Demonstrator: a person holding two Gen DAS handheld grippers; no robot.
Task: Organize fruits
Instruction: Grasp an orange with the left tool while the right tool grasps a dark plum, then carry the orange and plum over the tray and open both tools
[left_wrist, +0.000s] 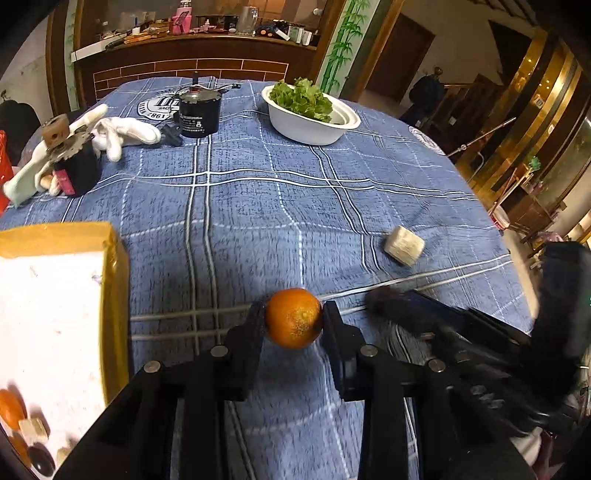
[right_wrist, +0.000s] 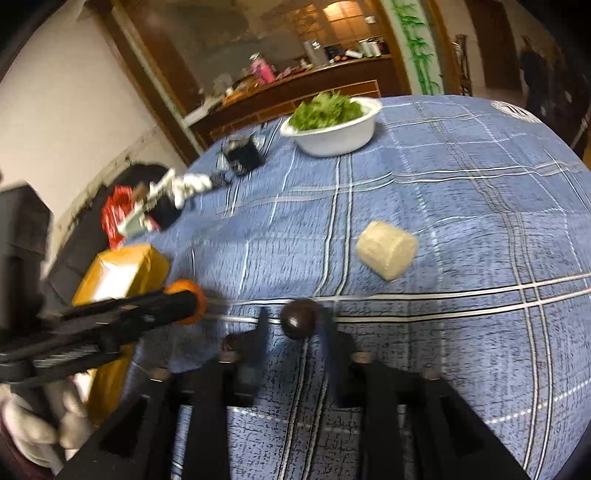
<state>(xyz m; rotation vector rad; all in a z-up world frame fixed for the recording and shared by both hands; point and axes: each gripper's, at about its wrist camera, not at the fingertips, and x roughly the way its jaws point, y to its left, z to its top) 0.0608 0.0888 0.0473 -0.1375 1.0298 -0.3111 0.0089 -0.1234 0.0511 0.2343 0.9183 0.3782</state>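
My left gripper (left_wrist: 293, 321) is shut on an orange tangerine (left_wrist: 293, 318), held just above the blue checked tablecloth; it also shows in the right wrist view (right_wrist: 188, 301). My right gripper (right_wrist: 293, 321) has a dark round fruit (right_wrist: 298, 318) between its fingers; the view is blurred, and the jaws look closed on it. The right gripper shows blurred at the right of the left wrist view (left_wrist: 424, 314). A yellow box with a white inside (left_wrist: 55, 295) stands at the left and holds an orange, pale cubes and a dark fruit (left_wrist: 40, 459).
A pale cut chunk (left_wrist: 404, 245) lies on the cloth, also in the right wrist view (right_wrist: 388, 249). A white bowl of lettuce (left_wrist: 310, 110) stands at the back. Black cans (left_wrist: 199, 112), white gloves (left_wrist: 122, 131) and a red bag (right_wrist: 114, 214) sit at the far left.
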